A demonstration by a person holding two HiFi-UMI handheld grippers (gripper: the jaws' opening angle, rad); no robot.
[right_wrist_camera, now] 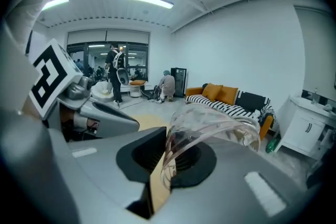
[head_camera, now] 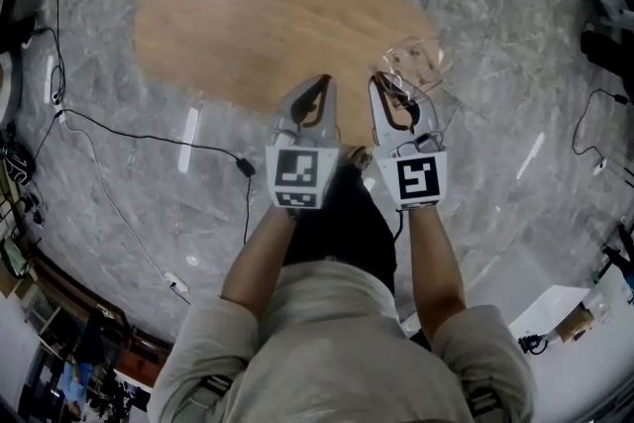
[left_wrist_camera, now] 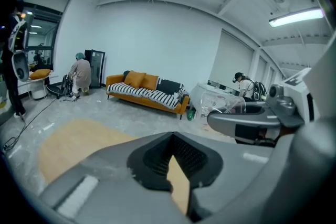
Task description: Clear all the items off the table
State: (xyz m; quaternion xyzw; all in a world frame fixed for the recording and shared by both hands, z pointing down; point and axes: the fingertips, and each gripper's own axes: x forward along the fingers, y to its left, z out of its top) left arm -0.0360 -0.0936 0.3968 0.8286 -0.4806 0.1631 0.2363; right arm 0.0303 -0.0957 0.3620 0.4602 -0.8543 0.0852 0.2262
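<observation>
Wood-coloured oval tabletop [head_camera: 248, 25] seen from above, bare, with one clear plastic cup [head_camera: 416, 54] lifted off its near edge.

From the head view, the pale wooden table fills the upper middle of the picture on a grey marble-patterned floor, and nothing can be seen lying on its surface. The person stands at its near edge with both arms stretched forward. The left gripper [head_camera: 315, 84] hovers over the table edge with its jaws pressed together and nothing between them. The right gripper [head_camera: 388, 84], just beside it, is clamped on the wall of the clear, thin-walled plastic cup, which sticks out sideways beyond the jaws, above the table's right rim. Judging by this, clearing is almost done: the cup looks like the last item and only needs carrying away and setting down elsewhere.
</observation>
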